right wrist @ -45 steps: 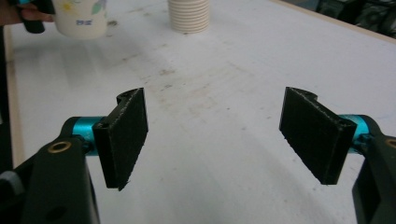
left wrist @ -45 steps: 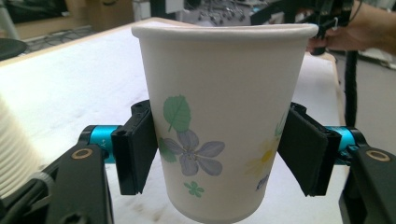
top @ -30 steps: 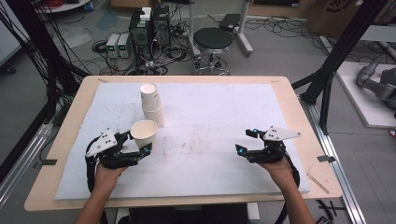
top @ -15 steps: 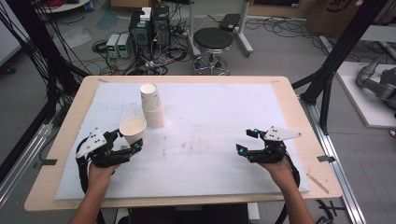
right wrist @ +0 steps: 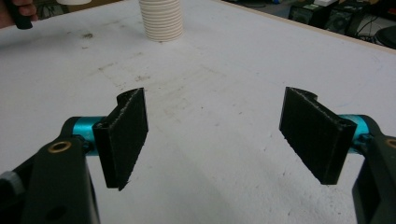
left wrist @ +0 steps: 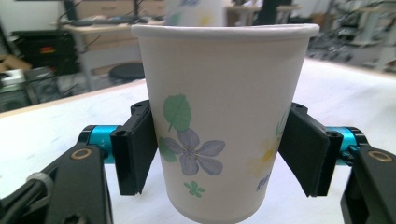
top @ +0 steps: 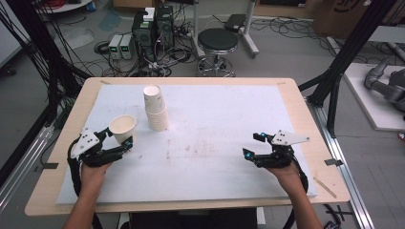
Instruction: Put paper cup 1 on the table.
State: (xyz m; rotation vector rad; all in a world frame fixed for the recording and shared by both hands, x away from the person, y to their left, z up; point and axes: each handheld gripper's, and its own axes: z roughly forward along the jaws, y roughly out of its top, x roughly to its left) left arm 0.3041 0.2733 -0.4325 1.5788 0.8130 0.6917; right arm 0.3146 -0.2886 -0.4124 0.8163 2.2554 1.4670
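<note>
Left of frame, the left gripper [top: 119, 138] clasped one paper cup [top: 122, 128], already separated from the stack [top: 155, 109]; the right gripper [top: 255, 145] sat open, idle.

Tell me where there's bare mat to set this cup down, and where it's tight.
The mat is open between the cup stack and the right tongs, and along the far right side. It is tight only at the left, where the held cup in the left tongs sits close beside the stack.
</note>
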